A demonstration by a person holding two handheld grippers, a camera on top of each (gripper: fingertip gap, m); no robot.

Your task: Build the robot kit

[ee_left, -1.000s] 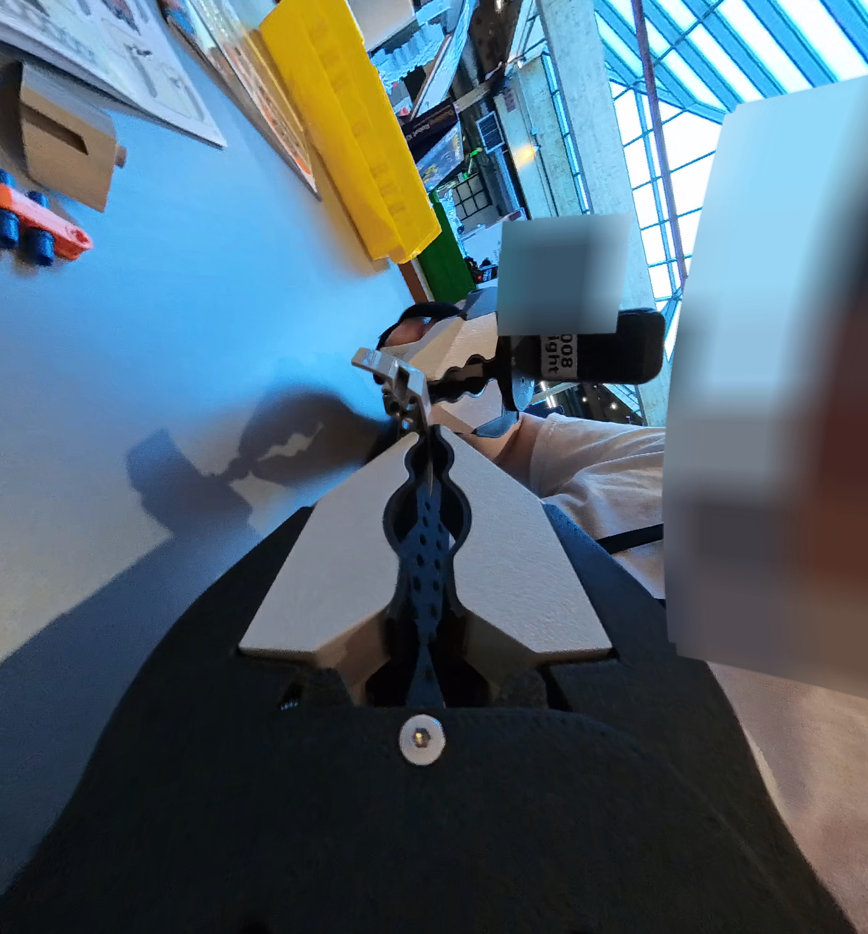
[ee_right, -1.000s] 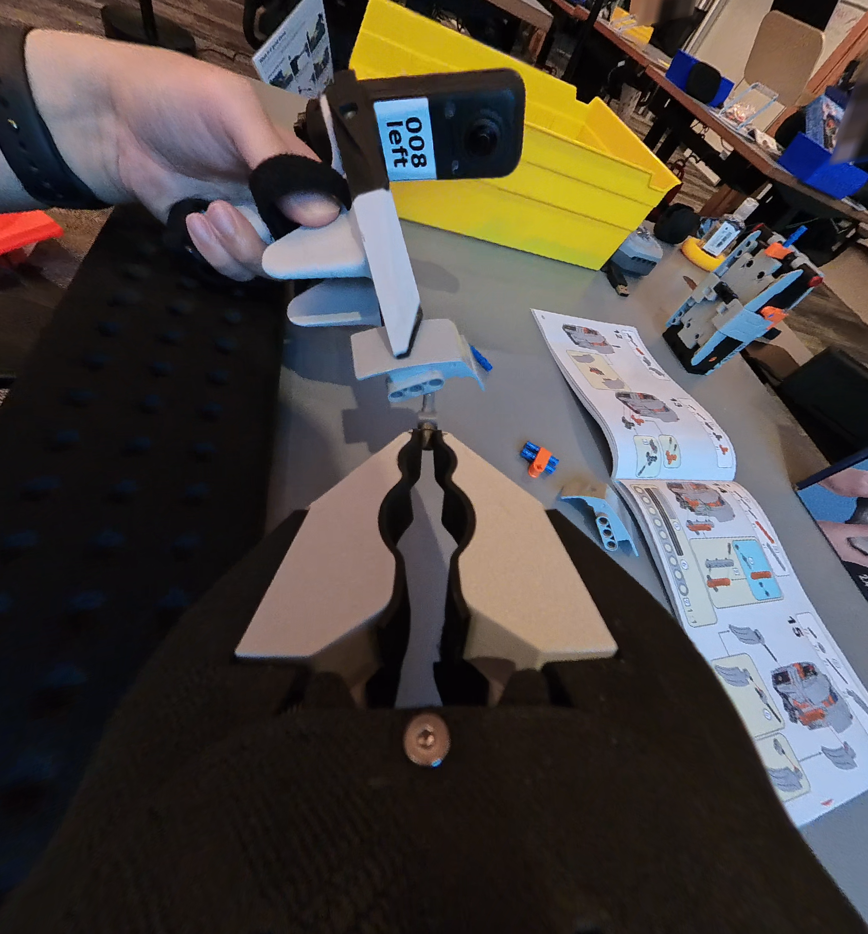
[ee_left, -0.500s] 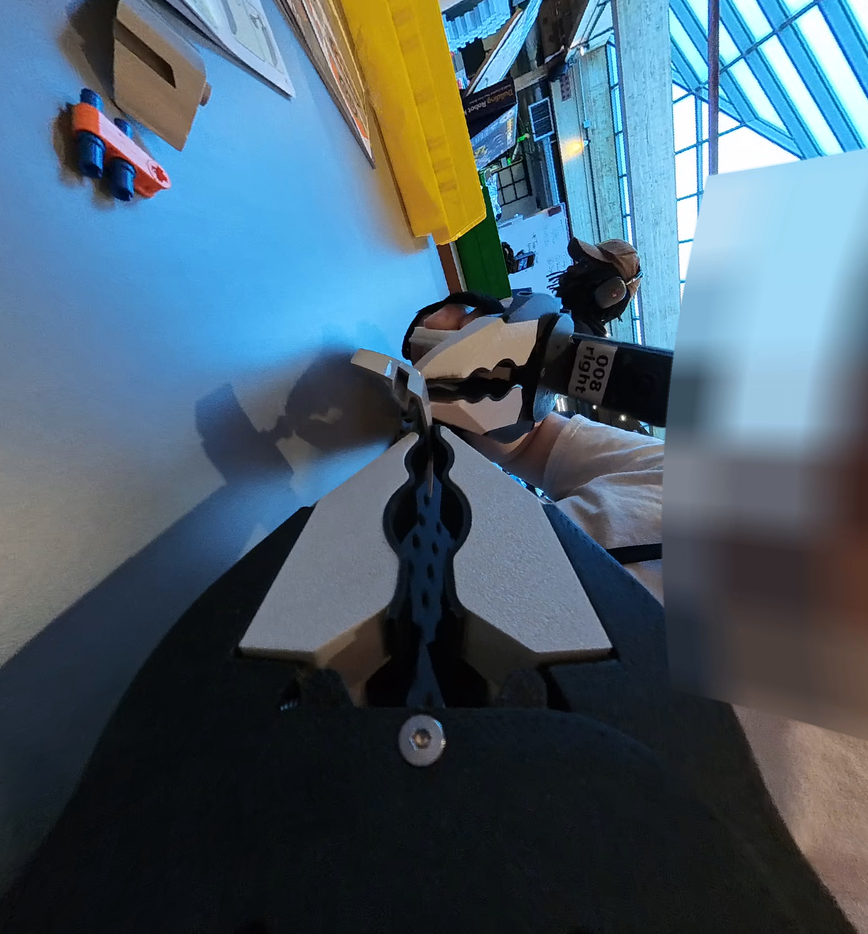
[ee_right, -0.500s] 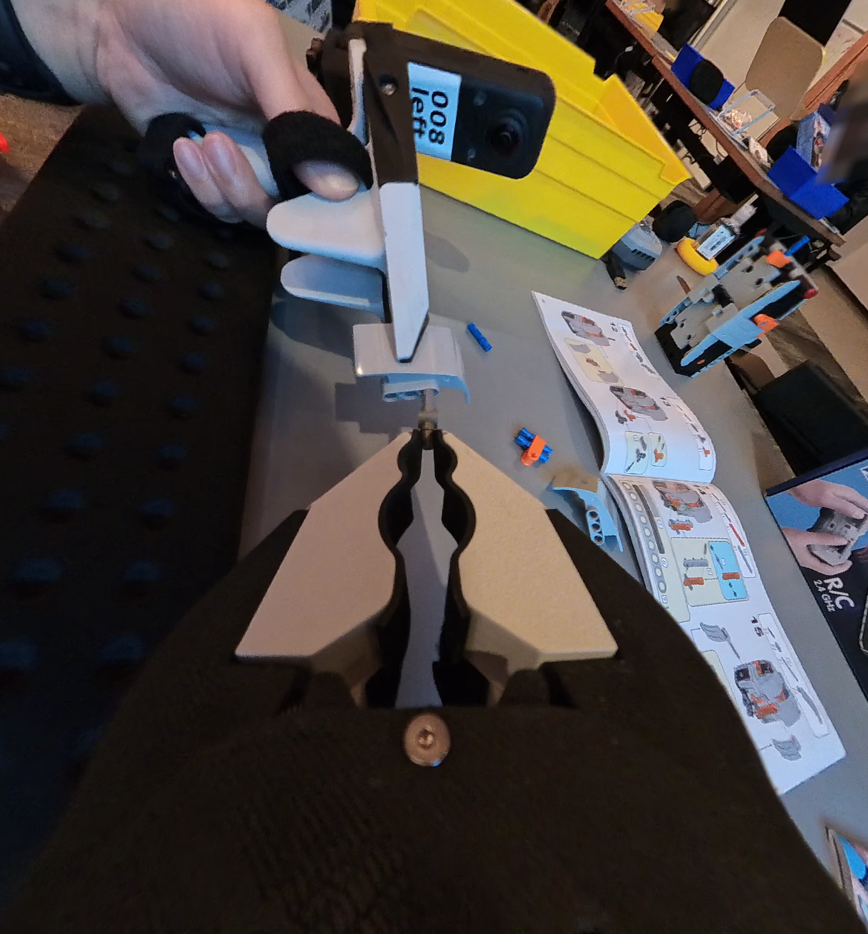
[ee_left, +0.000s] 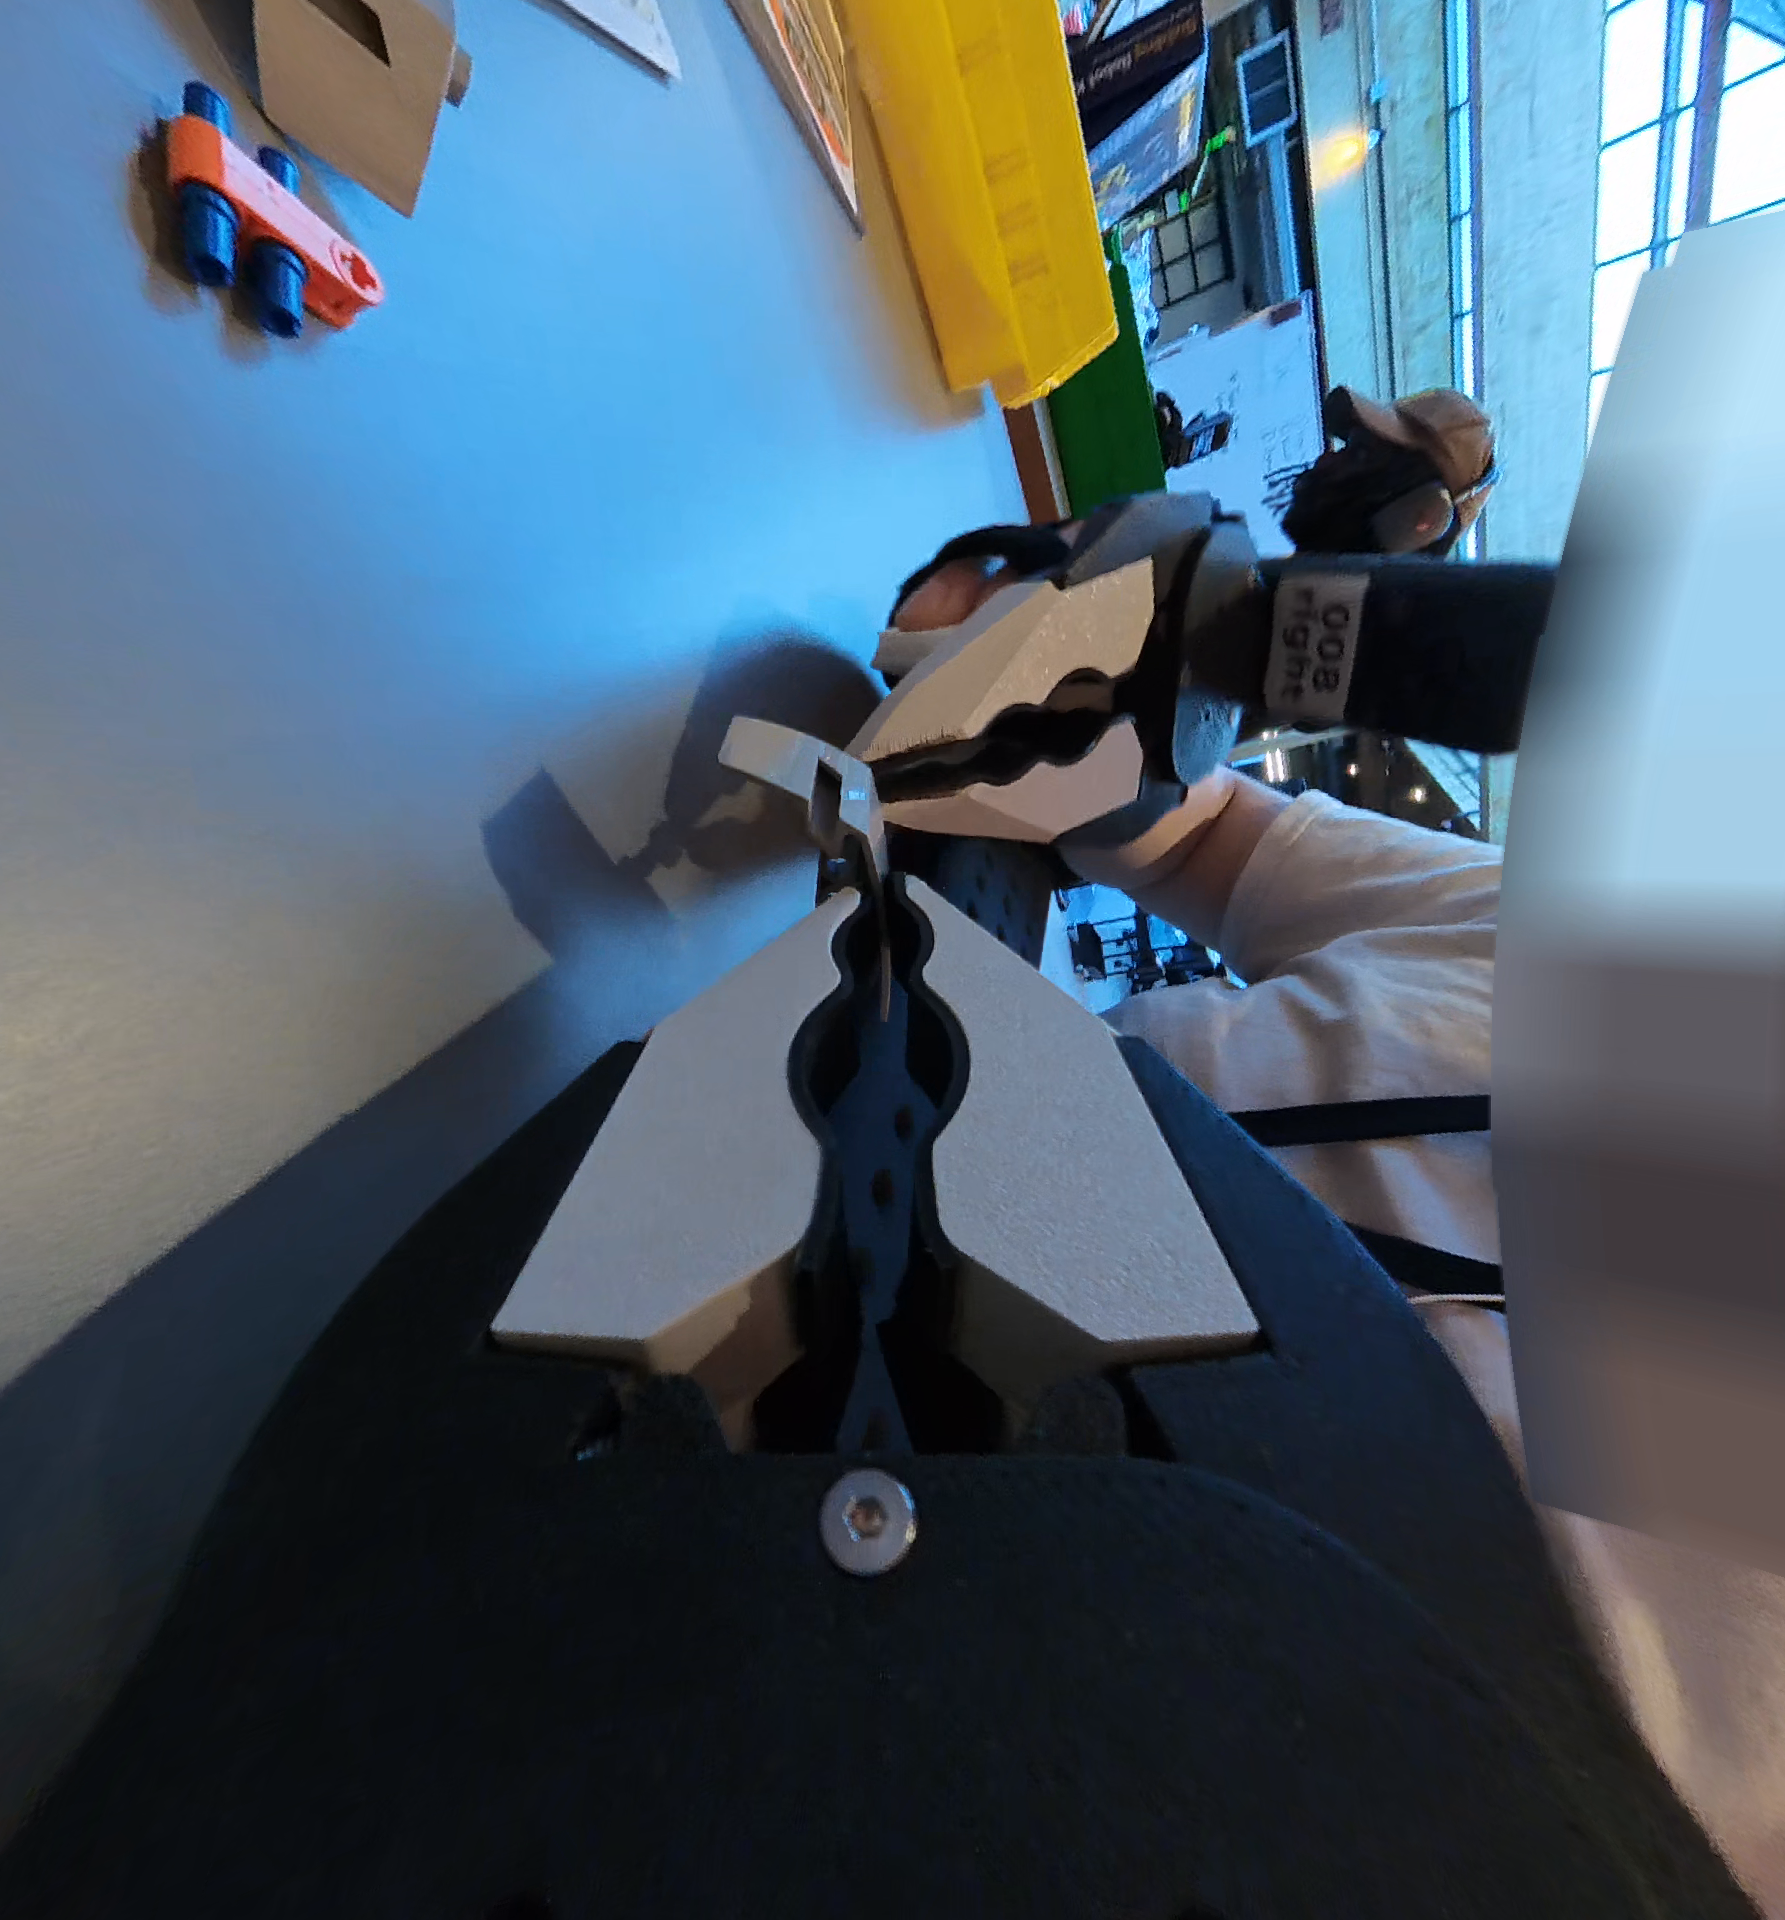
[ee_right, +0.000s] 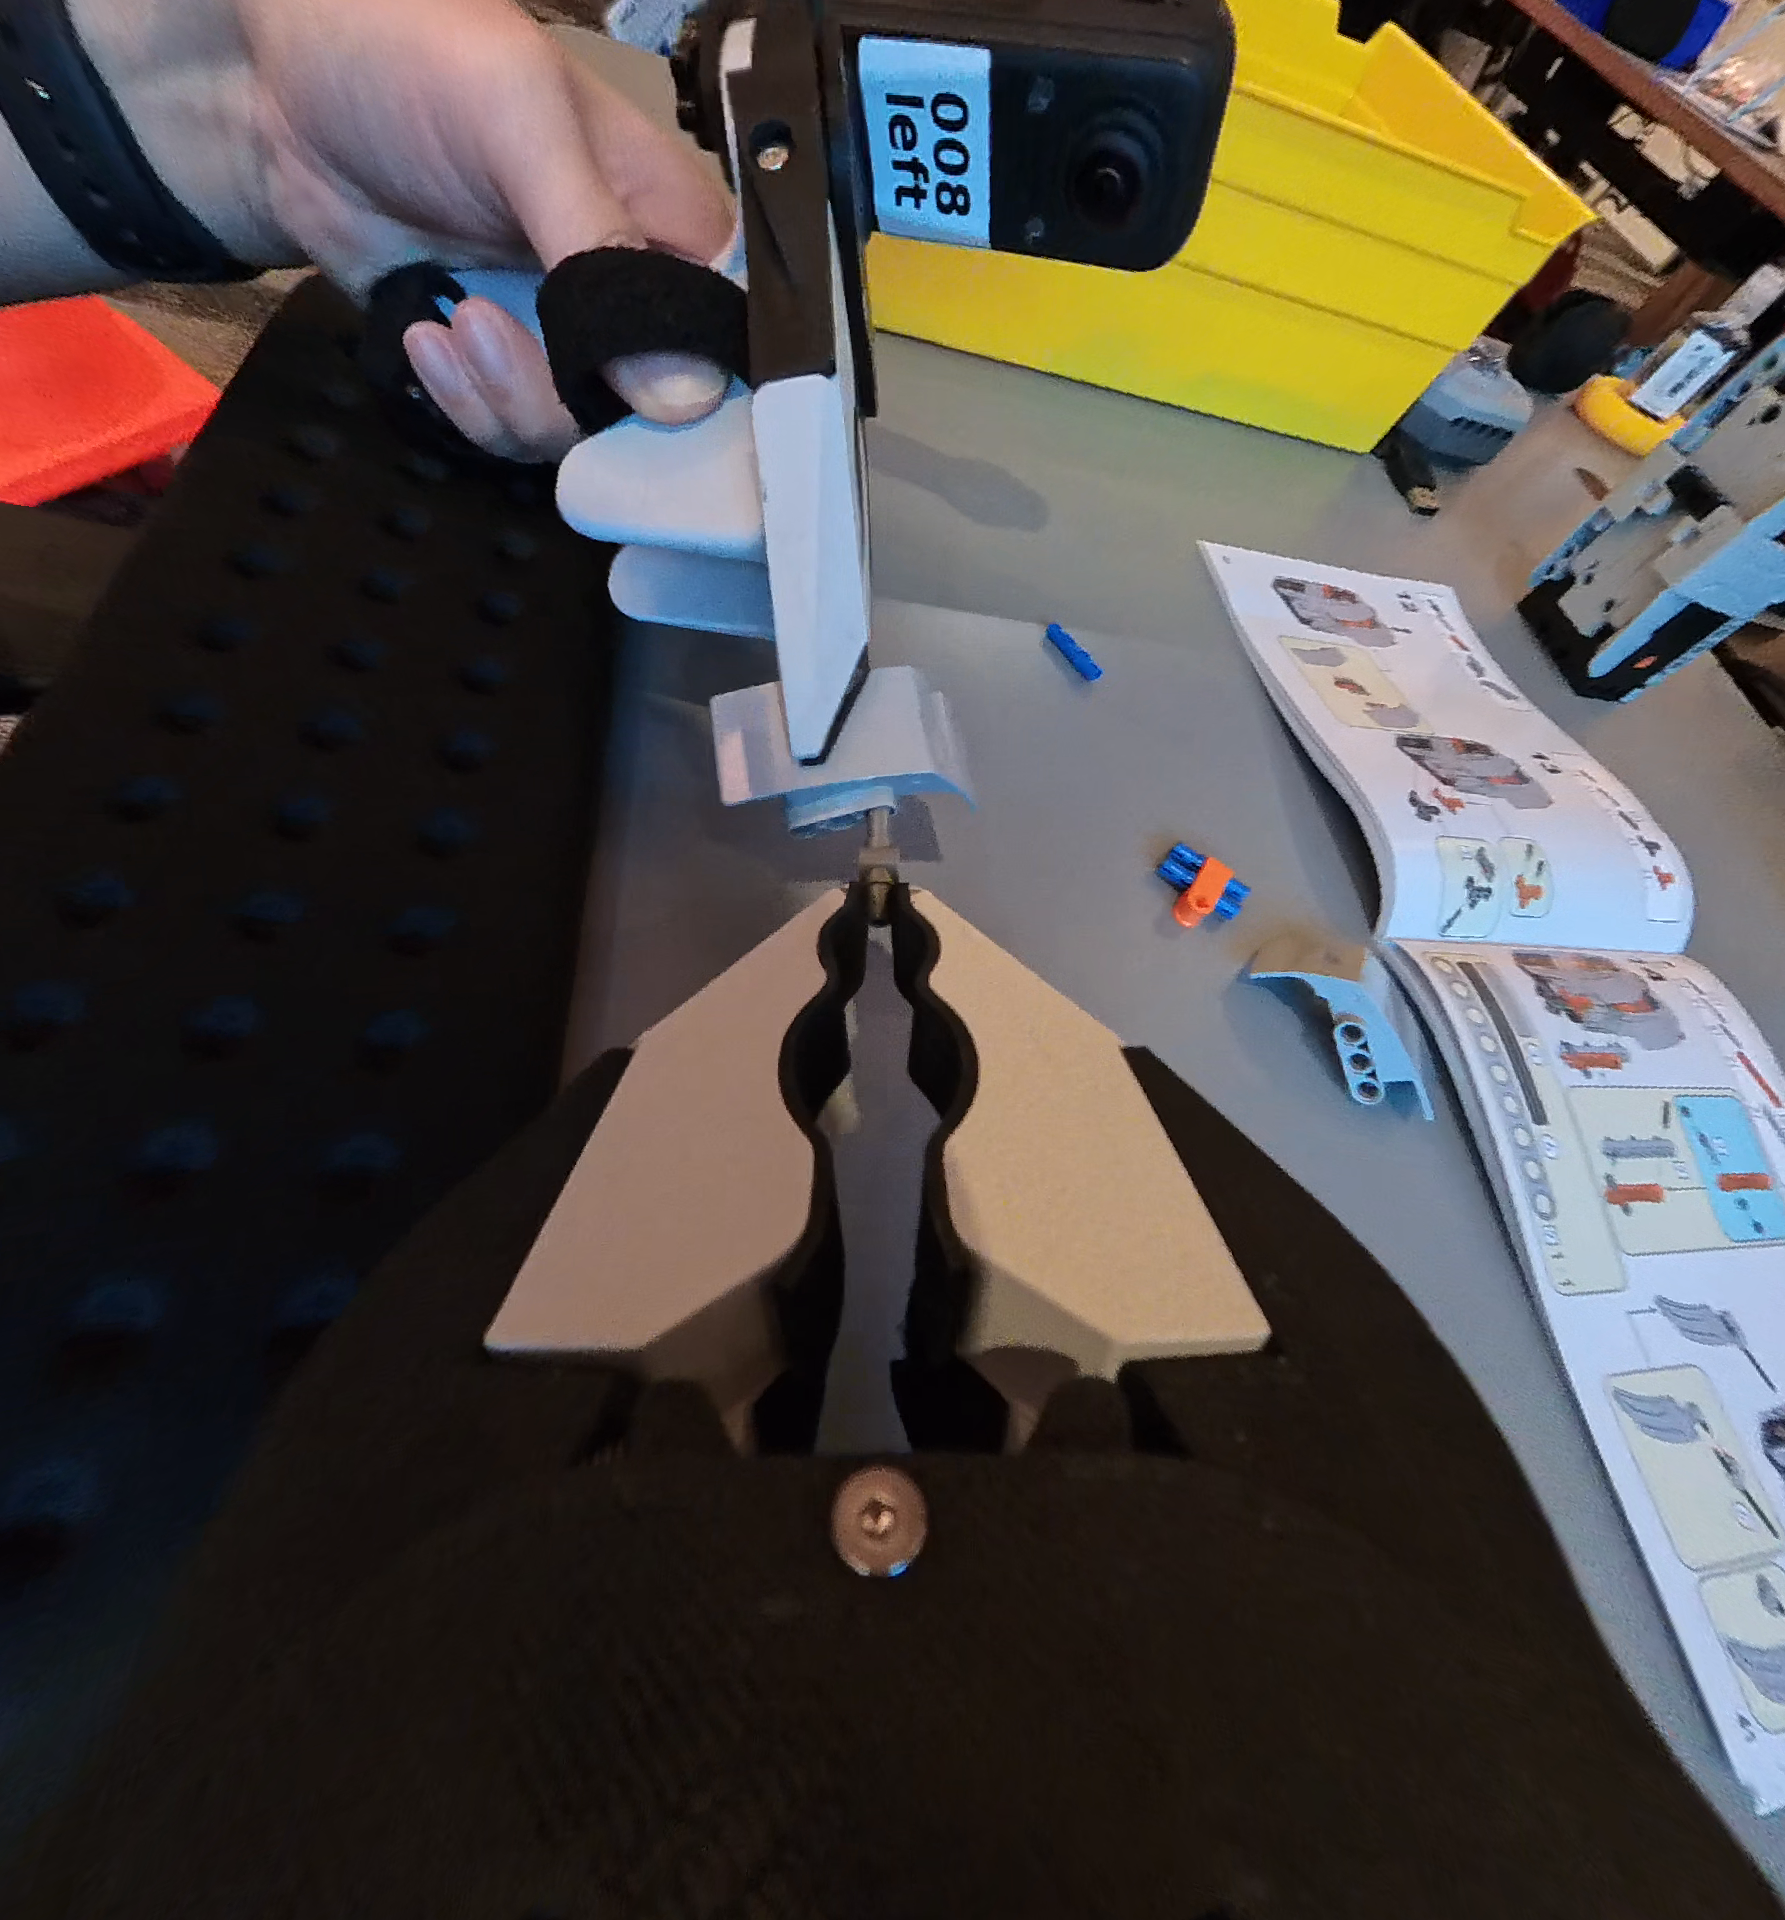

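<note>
The right gripper [ee_right: 880,902] has its fingers pinched on a small grey pin [ee_right: 879,854], whose far end meets the underside of a grey panel [ee_right: 839,756]. The left gripper [ee_left: 875,896] grasps that panel by its thin edge, fingers clenched, holding it in the air above the grey table [ee_right: 1054,1039], near its left edge, where a black studded mat [ee_right: 244,831] lies lower down. Bare table lies right of the panel; farther right lie a blue pin [ee_right: 1072,652], an orange-and-blue connector [ee_right: 1202,885] and a curved grey piece [ee_right: 1337,1023] touching an open booklet [ee_right: 1553,997]. A yellow bin [ee_right: 1314,281] stands along the far edge.
</note>
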